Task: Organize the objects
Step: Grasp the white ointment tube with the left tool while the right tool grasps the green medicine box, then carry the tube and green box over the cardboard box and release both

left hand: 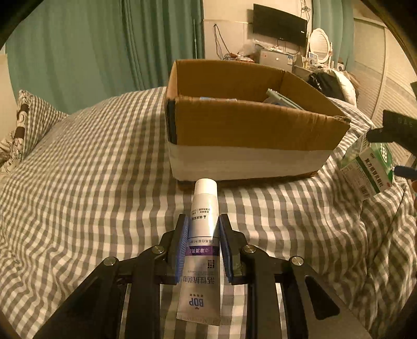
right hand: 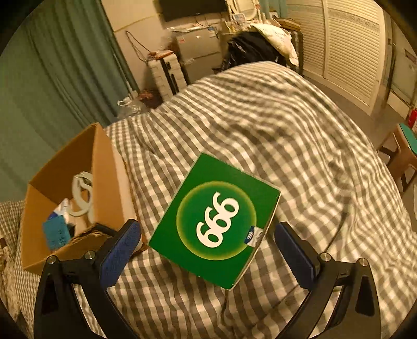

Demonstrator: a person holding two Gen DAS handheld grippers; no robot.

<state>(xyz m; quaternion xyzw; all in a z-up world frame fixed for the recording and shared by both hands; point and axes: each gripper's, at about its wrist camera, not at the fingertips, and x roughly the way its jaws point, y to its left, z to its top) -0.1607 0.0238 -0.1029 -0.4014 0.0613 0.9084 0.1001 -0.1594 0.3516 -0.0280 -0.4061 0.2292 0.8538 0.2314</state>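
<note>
Tube gripped, green box between wide jaws
Left tool [left hand: 203, 223] clamps the tube [left hand: 202, 250] before the cardboard box [left hand: 250, 125]; right tool [right hand: 208, 234] gapes wide around the green box [right hand: 216, 221] on the bed [right hand: 299, 146].

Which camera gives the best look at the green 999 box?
The right wrist view: the green box fills the centre between the open right gripper, its printed face fully visible. The left wrist view catches the same box only at the right edge, partly hidden.

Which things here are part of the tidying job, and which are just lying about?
Job: toothpaste tube in the left tool; green 999 box between the open right tool's fingers; cardboard box.
Lying about: pillow, suitcase, wall TV.
</note>
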